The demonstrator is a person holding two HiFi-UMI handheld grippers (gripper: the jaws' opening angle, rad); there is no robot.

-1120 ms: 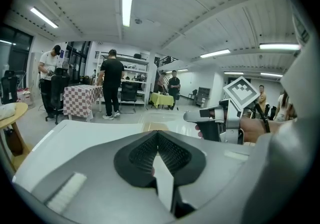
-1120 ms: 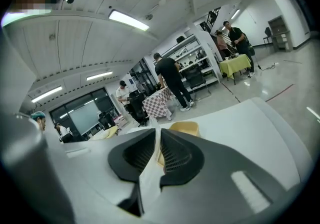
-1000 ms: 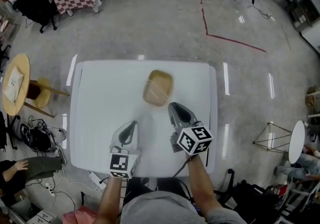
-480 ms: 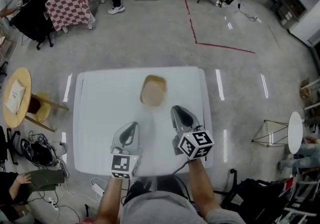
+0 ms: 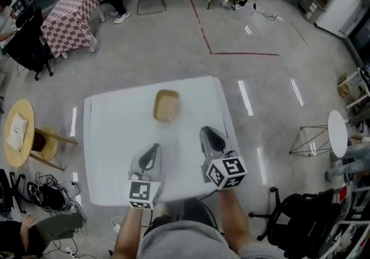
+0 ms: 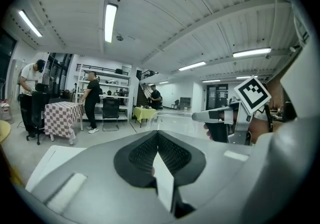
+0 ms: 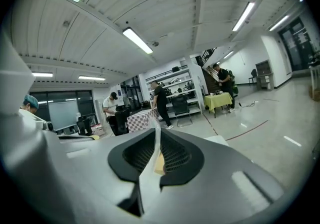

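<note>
Bowl farther off; left claw, right claw pinch clear film.

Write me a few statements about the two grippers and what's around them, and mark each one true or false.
1. The left gripper is shut on a clear plastic sheet. True.
2. The right gripper is open and empty. False: its jaws are also shut on clear plastic.
3. The tan object shows over the checkered table. False: it shows over the white table, ahead of both grippers.
4. A person in black stands by the checkered table. True.
</note>
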